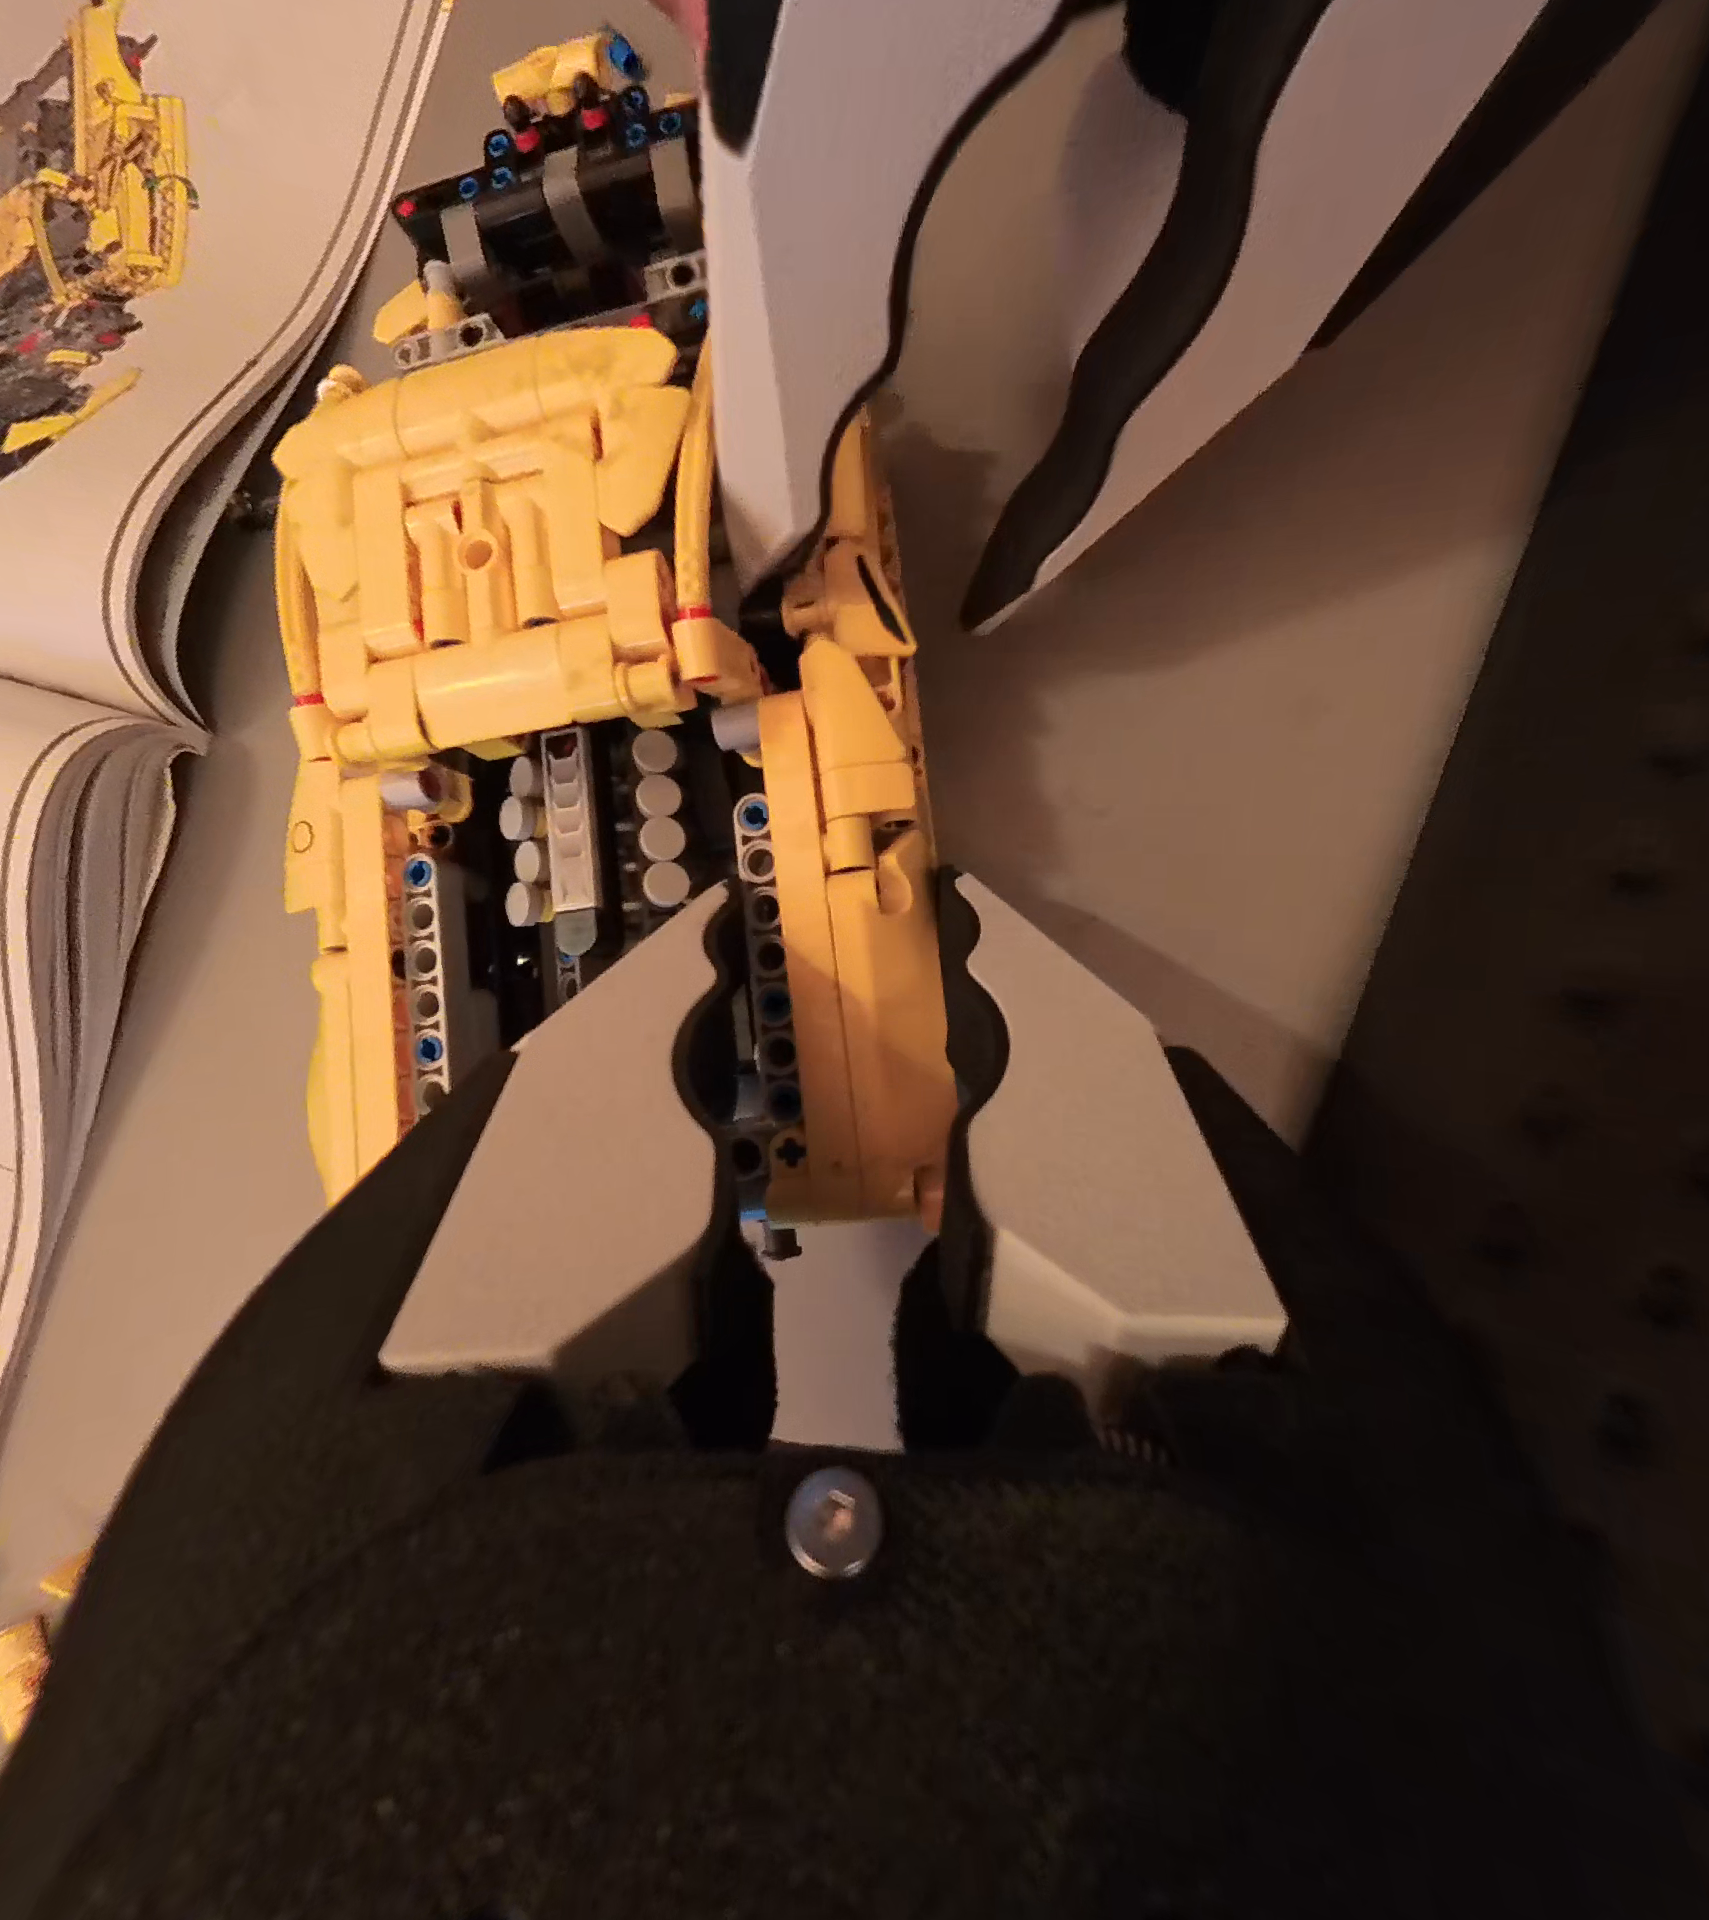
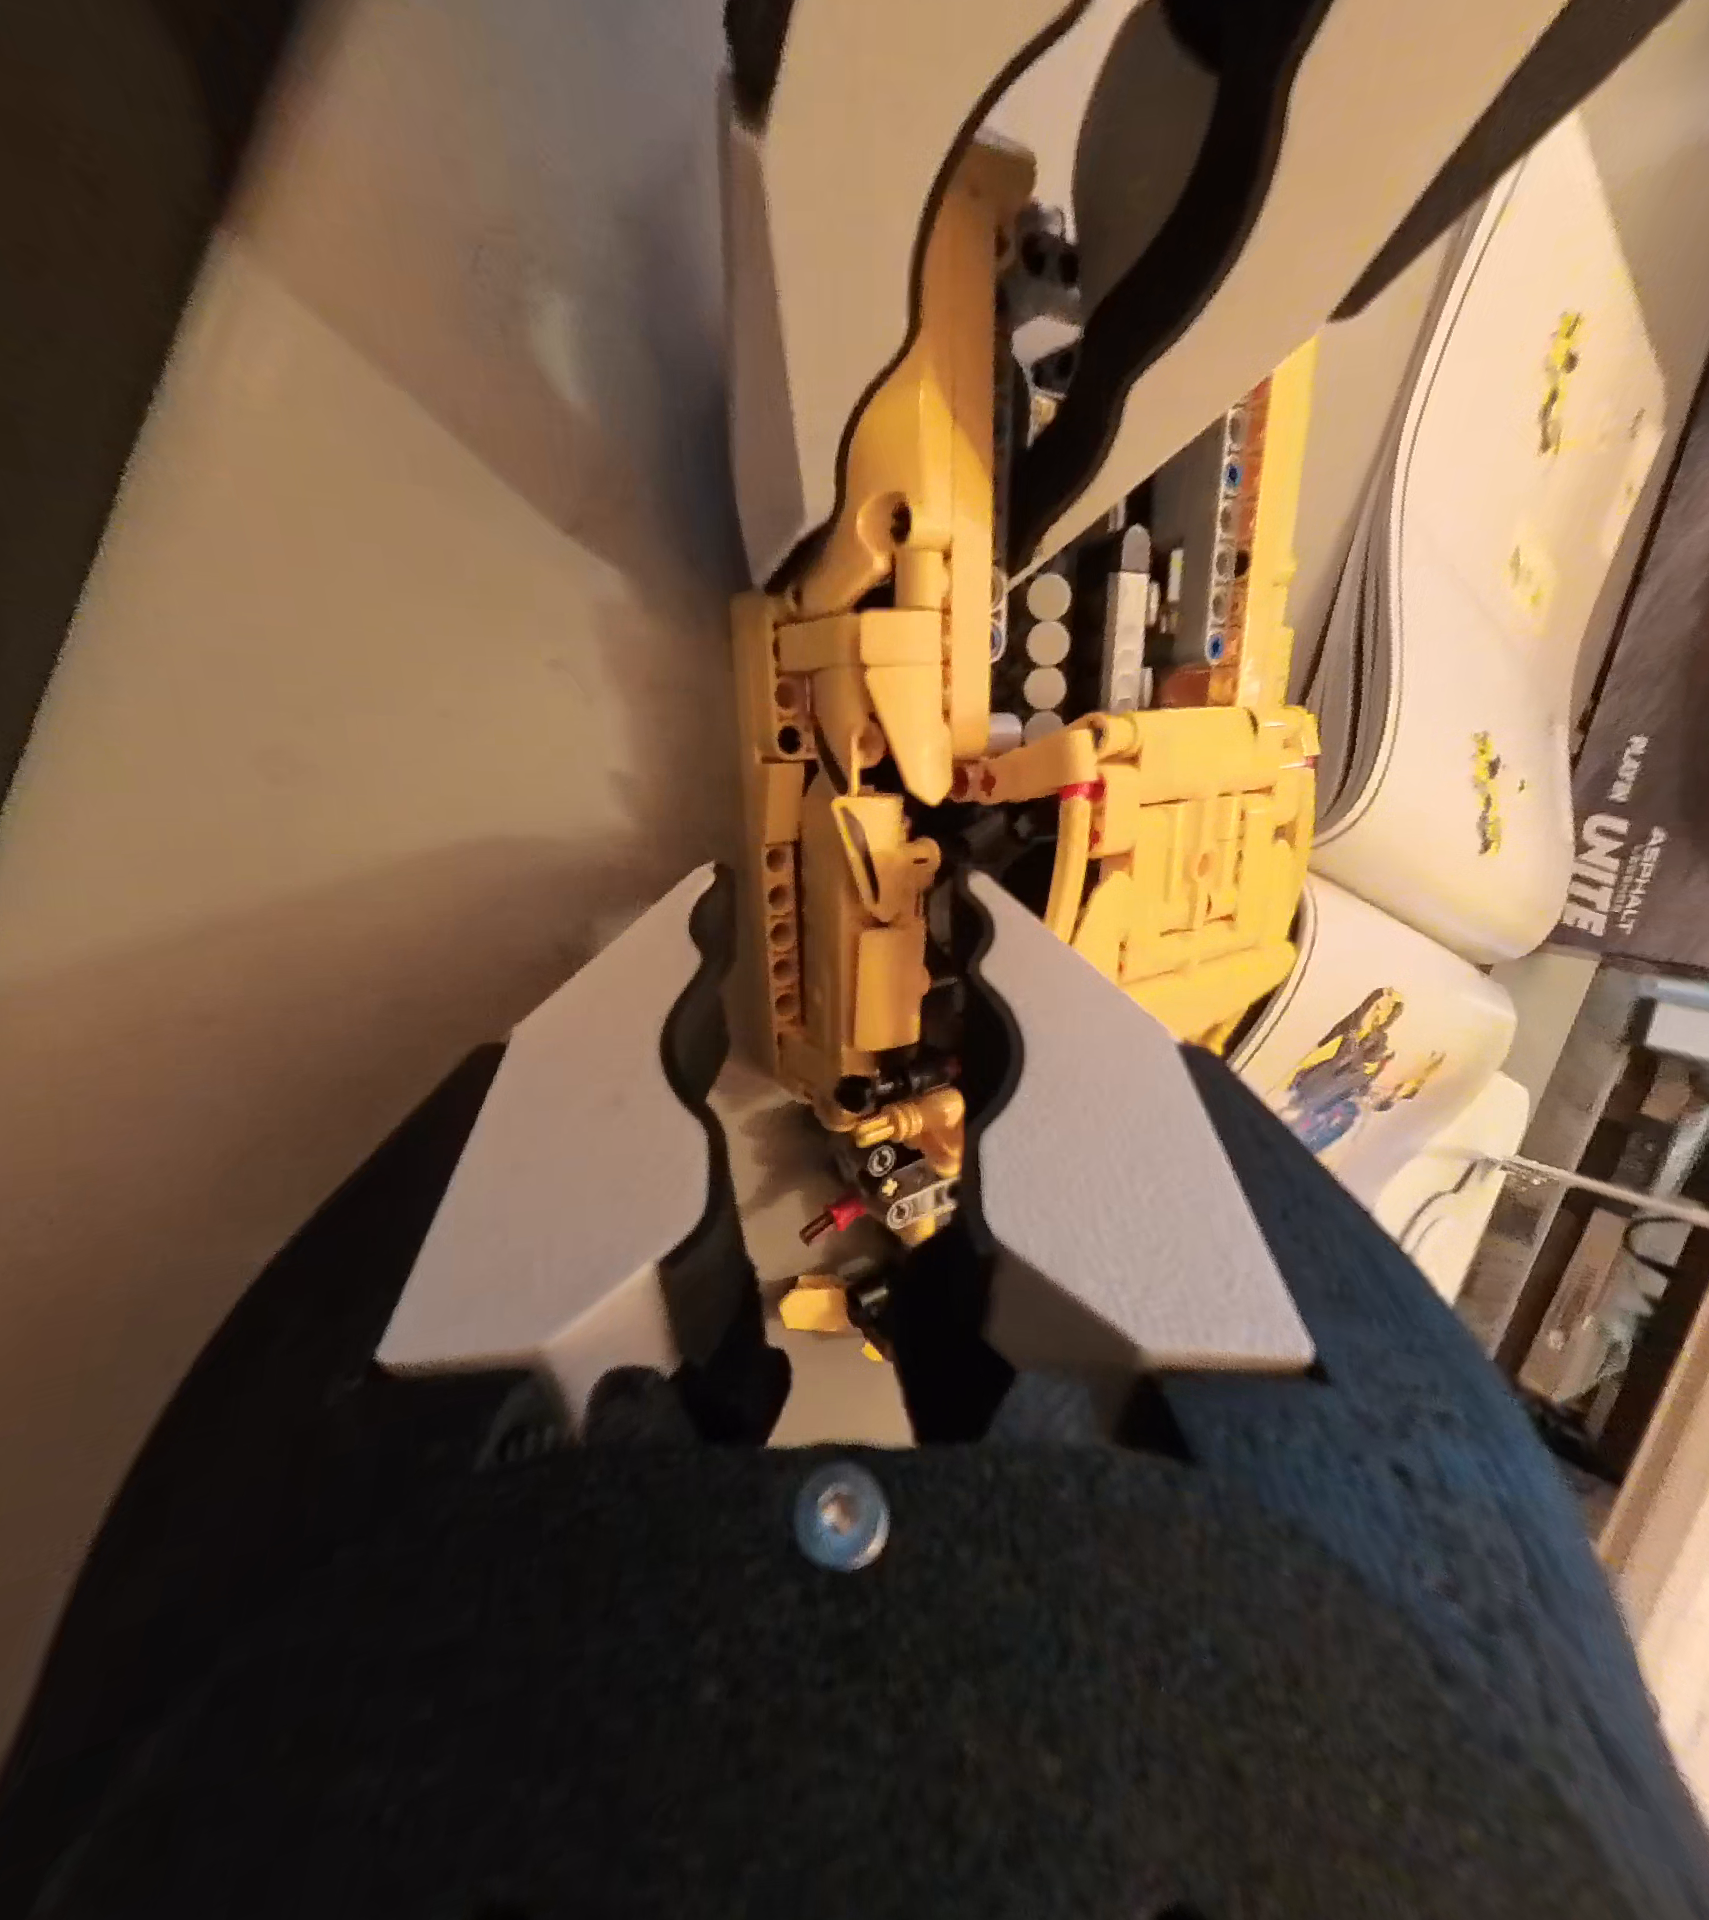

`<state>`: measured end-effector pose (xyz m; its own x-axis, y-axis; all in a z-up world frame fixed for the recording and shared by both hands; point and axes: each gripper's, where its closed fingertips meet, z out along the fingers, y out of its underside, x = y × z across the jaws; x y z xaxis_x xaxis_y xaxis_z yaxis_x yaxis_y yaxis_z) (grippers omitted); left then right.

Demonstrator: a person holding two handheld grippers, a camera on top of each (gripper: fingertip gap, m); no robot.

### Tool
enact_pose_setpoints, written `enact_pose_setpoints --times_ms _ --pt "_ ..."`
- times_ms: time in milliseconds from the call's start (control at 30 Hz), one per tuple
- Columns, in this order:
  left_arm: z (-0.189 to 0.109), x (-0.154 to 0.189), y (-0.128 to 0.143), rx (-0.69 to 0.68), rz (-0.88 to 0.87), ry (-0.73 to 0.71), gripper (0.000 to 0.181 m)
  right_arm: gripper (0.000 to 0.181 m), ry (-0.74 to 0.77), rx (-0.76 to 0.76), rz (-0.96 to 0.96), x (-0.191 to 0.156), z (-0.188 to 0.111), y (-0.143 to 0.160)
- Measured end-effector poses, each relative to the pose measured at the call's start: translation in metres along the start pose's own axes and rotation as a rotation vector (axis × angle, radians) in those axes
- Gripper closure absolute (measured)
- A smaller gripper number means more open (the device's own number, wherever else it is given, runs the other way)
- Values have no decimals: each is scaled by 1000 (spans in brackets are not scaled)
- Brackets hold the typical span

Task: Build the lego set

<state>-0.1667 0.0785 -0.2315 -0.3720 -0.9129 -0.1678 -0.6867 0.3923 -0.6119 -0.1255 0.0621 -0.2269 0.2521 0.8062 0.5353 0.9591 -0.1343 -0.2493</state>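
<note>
Both grippers clamp the yellow car model (image 1: 829, 987): left gripper (image 1: 834, 904) at 6 o'clock, right gripper (image 2: 834, 894) opposite. Side-panel seating seems underway; next likely needs steady squeezing.

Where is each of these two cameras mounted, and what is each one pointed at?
Left wrist view: sits on the left gripper, looking along its fingers at the yellow lego car and the open instruction book; the right gripper enters from above.
Right wrist view: sits on the right gripper, facing the same car from the opposite end.
Shared: the car's side panel, clamped by both grippers.
</note>
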Motion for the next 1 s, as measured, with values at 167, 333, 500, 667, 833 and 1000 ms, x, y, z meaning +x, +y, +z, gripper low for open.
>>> enact_pose_setpoints --times_ms 167,333,500,667,833,1000 --pt "0 -1 0 9 14 7 145 165 -6 19 -40 5 -6 -1" --pt "0 -1 0 18 26 16 145 166 -87 57 57 3 -7 -2" --pt "0 -2 0 38 60 33 145 167 -185 108 135 2 -9 -2" --pt "0 -2 1 48 116 51 145 168 -267 61 141 0 -11 0" --pt "0 -3 1 50 108 65 145 168 -353 48 169 -3 -13 -2" --pt "1 -4 0 47 98 57 145 168 -332 29 184 -1 -12 0"
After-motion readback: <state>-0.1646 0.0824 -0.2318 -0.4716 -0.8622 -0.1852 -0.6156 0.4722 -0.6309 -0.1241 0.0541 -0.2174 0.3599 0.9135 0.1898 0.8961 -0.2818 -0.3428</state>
